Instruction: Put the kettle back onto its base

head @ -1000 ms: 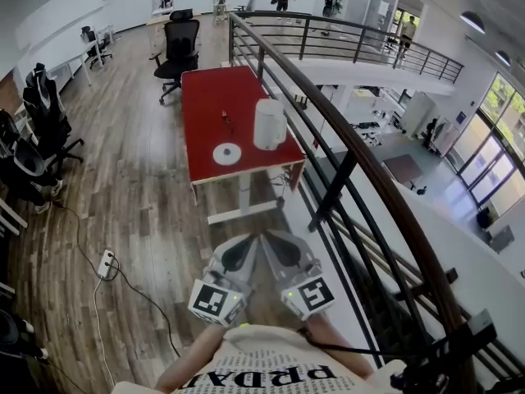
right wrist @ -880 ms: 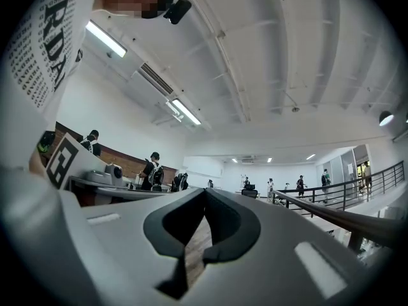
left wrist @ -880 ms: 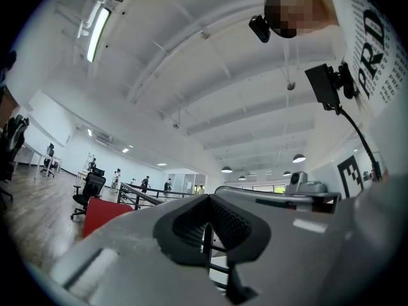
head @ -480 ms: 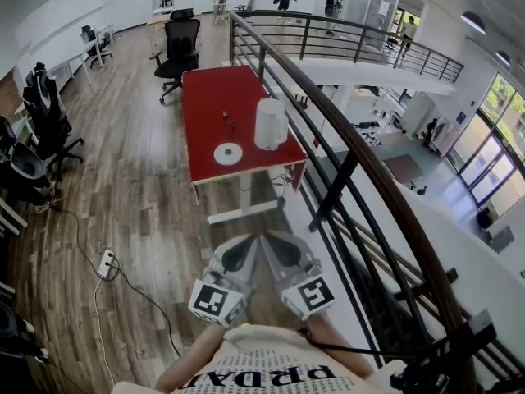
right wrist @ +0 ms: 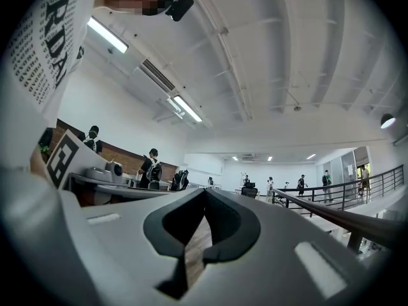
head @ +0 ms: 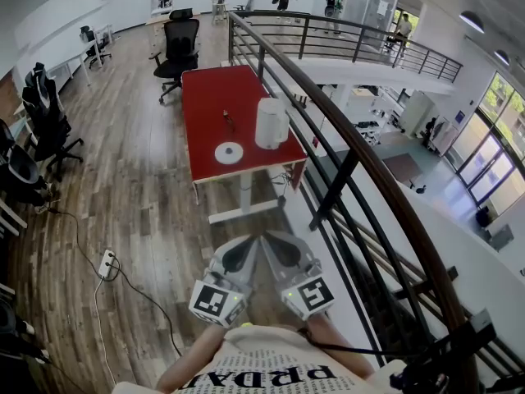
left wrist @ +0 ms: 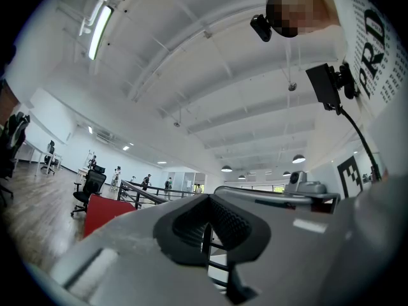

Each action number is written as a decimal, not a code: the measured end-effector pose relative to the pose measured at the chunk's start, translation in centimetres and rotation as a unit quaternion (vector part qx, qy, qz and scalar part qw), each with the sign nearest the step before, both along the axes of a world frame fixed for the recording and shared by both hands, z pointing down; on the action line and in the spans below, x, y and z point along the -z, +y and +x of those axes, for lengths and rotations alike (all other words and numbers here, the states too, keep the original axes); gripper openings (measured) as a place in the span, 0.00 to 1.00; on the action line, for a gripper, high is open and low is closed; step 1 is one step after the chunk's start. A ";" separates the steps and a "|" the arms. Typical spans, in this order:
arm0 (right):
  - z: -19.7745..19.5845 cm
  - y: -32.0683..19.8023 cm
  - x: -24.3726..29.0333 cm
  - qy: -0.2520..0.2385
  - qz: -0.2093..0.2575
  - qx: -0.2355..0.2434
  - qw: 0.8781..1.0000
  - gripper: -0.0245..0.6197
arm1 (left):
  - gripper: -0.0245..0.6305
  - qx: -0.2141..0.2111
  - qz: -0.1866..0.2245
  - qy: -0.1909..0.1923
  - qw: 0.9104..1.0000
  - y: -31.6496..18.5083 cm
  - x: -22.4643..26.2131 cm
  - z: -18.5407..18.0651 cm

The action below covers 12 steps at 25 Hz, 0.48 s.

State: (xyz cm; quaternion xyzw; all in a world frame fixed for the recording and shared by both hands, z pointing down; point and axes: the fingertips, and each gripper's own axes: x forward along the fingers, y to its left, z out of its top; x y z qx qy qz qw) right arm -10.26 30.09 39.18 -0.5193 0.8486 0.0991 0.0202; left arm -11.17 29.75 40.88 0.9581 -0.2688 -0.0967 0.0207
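A white kettle (head: pixel 271 123) stands upright near the right edge of a red table (head: pixel 209 97), far ahead of me in the head view. Its round white base (head: pixel 229 153) lies flat on the table, left of the kettle and nearer to me, apart from it. Both grippers are held close to my body, side by side, well short of the table. The left gripper (head: pixel 244 249) (left wrist: pixel 207 199) is shut with nothing in it. The right gripper (head: pixel 277 249) (right wrist: pixel 204 193) is likewise shut and holds nothing. The left gripper view shows only a corner of the red table (left wrist: pixel 102 210).
A dark metal railing (head: pixel 344 150) runs along the right, close to the table's right edge. A small dark object (head: pixel 227 120) lies mid-table. Black office chairs stand behind the table (head: pixel 179 43) and at the left (head: pixel 41 113). A power strip (head: pixel 106 263) with cable lies on the wooden floor.
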 end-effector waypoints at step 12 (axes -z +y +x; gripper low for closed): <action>0.1 0.2 -0.2 0.009 -0.006 0.000 1.000 0.05 | 0.02 -0.004 -0.005 0.007 1.000 0.2 -0.2 0.1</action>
